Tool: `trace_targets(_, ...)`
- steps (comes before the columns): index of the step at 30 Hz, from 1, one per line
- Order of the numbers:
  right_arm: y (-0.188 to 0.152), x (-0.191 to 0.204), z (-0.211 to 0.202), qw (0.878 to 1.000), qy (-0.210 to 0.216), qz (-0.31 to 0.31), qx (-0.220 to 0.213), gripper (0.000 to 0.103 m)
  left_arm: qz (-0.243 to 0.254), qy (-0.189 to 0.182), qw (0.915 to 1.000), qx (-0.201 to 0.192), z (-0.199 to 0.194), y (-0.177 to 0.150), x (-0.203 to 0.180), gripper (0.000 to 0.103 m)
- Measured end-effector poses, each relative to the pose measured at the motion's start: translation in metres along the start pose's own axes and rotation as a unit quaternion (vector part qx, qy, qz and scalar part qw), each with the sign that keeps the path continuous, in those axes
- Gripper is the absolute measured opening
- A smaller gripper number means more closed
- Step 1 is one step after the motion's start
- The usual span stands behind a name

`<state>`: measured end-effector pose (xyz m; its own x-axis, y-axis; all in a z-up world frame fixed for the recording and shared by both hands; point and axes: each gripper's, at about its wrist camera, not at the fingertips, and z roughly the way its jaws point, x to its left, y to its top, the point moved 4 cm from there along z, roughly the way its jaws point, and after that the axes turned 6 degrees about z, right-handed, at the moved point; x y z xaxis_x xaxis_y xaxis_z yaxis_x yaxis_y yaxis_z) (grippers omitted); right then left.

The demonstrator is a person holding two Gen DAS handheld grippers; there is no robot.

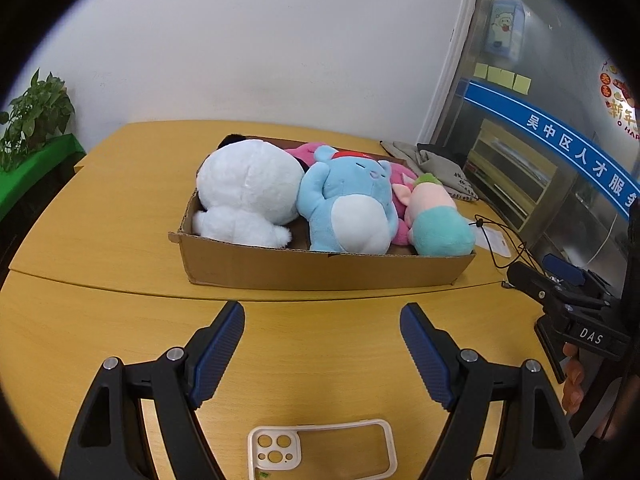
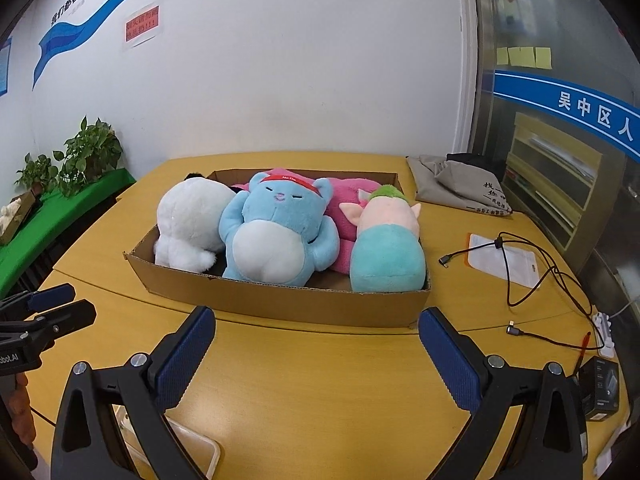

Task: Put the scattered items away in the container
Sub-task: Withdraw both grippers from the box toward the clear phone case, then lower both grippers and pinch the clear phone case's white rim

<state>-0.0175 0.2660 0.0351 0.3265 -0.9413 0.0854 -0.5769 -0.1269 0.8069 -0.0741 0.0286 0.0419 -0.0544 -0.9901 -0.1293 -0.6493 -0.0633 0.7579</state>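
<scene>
A shallow cardboard box (image 1: 320,272) (image 2: 280,300) stands on the yellow table. In it lie a white plush (image 1: 248,192) (image 2: 188,220), a blue plush with a red headband (image 1: 348,208) (image 2: 276,232), a pink plush (image 1: 400,176) (image 2: 344,208) behind, and a pink-and-teal plush (image 1: 436,220) (image 2: 388,248) at the right end. My left gripper (image 1: 322,348) is open and empty, in front of the box. My right gripper (image 2: 316,360) is open and empty, also in front of the box. The right gripper also shows in the left wrist view (image 1: 560,280), and the left gripper in the right wrist view (image 2: 52,304).
A cream phone case (image 1: 320,452) (image 2: 192,452) lies on the table near me. A grey cloth bag (image 1: 436,168) (image 2: 460,184), a black cable (image 2: 532,272), a white packet (image 2: 504,260), a power strip (image 2: 604,328) and a small dark box (image 2: 600,388) sit at the right. Potted plants (image 2: 80,160) stand left.
</scene>
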Motion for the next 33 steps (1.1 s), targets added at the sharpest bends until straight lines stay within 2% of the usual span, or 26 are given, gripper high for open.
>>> trace_targets(17,-0.007,-0.012,0.006,1.0,-0.005,0.009,0.01,0.103,0.012,-0.001,0.9999,0.005,0.006,0.0,-0.008,0.08)
trace_targets(21,-0.017,-0.01,0.008,1.0,-0.004,0.008,0.022,0.103,0.013,-0.006,0.9995,0.029,0.007,-0.014,0.0,0.08)
trace_targets(24,-0.042,0.0,0.01,0.999,0.018,0.005,0.046,0.103,0.006,0.006,0.9984,0.056,0.008,-0.035,0.015,0.08)
trace_targets(28,-0.103,0.019,0.028,0.992,0.041,-0.008,0.123,0.103,-0.011,0.013,0.9937,0.111,0.018,-0.075,0.039,0.08)
trace_targets(30,-0.126,0.028,0.036,0.987,0.052,-0.009,0.153,0.103,-0.013,0.01,0.991,0.133,0.023,-0.091,0.044,0.08)
trace_targets(33,-0.144,0.04,0.043,0.984,0.054,-0.021,0.171,0.103,-0.008,-0.004,0.9862,0.165,0.034,-0.112,0.043,0.08)
